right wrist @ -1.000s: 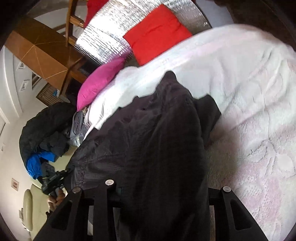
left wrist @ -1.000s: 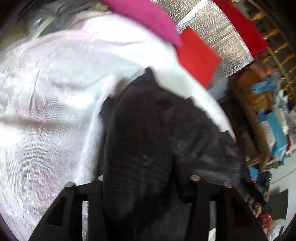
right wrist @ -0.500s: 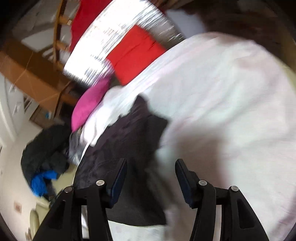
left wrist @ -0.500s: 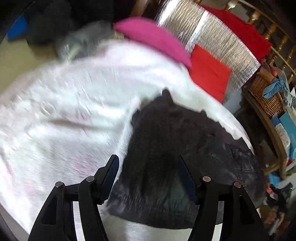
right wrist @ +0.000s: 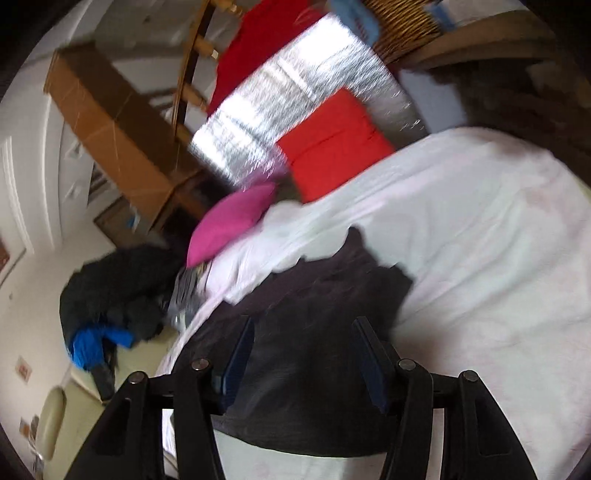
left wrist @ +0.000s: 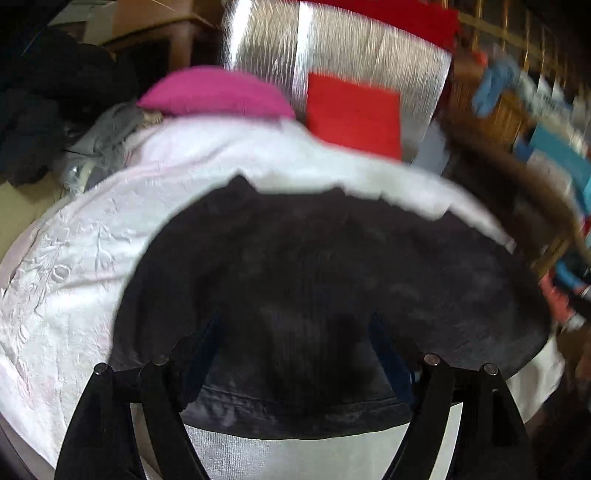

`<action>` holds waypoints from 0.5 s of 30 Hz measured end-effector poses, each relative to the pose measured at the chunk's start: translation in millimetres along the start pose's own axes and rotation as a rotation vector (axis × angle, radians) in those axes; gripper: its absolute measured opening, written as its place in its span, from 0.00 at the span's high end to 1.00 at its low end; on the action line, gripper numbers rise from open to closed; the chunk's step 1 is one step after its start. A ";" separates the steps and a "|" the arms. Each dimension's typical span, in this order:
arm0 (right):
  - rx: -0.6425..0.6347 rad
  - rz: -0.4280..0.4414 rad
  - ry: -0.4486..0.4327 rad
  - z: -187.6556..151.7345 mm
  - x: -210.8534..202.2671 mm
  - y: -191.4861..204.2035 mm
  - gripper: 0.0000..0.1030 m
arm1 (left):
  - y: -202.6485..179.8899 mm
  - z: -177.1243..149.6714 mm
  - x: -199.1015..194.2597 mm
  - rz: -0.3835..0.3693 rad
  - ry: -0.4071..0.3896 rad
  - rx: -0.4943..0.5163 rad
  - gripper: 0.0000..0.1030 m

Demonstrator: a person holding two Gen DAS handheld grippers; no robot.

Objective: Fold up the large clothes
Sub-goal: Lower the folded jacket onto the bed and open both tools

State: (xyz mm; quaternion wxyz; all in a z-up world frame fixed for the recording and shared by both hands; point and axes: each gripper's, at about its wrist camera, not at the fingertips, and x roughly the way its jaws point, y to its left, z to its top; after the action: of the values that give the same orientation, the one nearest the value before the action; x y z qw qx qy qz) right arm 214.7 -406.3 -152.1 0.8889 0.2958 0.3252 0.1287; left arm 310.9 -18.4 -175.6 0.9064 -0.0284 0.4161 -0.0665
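1. Black garment (left wrist: 325, 280) – lies flat on white bedspread (left wrist: 74, 280), near its front edge; hem side toward the cameras. Right wrist view shows the same garment (right wrist: 317, 354) spread across the bedspread's (right wrist: 498, 258) left part.

2. Left gripper (left wrist: 295, 347) – above the garment's near edge. Jaws have just been opening; fingers (left wrist: 391, 354) spread wide, w/ garment lying below and between them, nothing pinched.

3. Right gripper (right wrist: 303, 354) – above the garment's near part. Jaws have just been opening, now level; fingers (right wrist: 369, 358) apart, blue pads visible, cloth under them but not pinched.

4. Pink cushion (left wrist: 218, 92) – far edge of bed, left side.

5. Red cushion (left wrist: 354, 114) – just right of the pink one, leaning on silver foil panel (left wrist: 369, 59).

6. Dark clothes pile (right wrist: 118, 291) w/ blue item (right wrist: 92, 347) – on floor, left of bed.

7. Wicker basket (right wrist: 402, 29) – upper right, behind the foil panel. Both views blurred.
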 end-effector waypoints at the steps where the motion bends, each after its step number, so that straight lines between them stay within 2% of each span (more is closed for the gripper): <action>1: 0.008 -0.025 0.056 -2.4 14.4 -1.4 0.43 | -4.1 -2.1 11.0 0.046 0.042 0.033 0.21; 3: 0.041 -0.118 0.194 -9.8 43.6 -16.3 0.44 | -8.6 -7.8 17.8 0.086 0.070 0.091 0.21; 5: 0.052 -0.172 0.253 -15.7 55.2 -24.2 0.45 | -14.6 -9.8 14.3 0.112 0.052 0.147 0.20; 7: 0.017 -0.180 0.222 -12.1 49.0 -17.4 0.45 | -17.1 -9.2 11.1 0.125 0.041 0.176 0.20; 11: -0.016 -0.142 0.092 3.5 33.2 -1.0 0.45 | -30.7 -2.4 -0.5 0.056 -0.016 0.171 0.20; 12: -0.016 -0.155 0.061 8.9 35.2 1.8 0.45 | -38.3 -3.0 -3.5 0.054 -0.033 0.180 0.20; 15: -0.017 -0.196 0.055 19.5 54.1 3.4 0.45 | -55.9 1.1 3.6 0.082 -0.038 0.217 0.20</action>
State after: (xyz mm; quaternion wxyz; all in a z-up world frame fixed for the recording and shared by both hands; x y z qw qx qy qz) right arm 268.2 -389.5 -165.2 0.8904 0.2514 0.3759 0.0520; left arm 308.6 -74.2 -171.6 0.9138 0.0856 0.3901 -0.0737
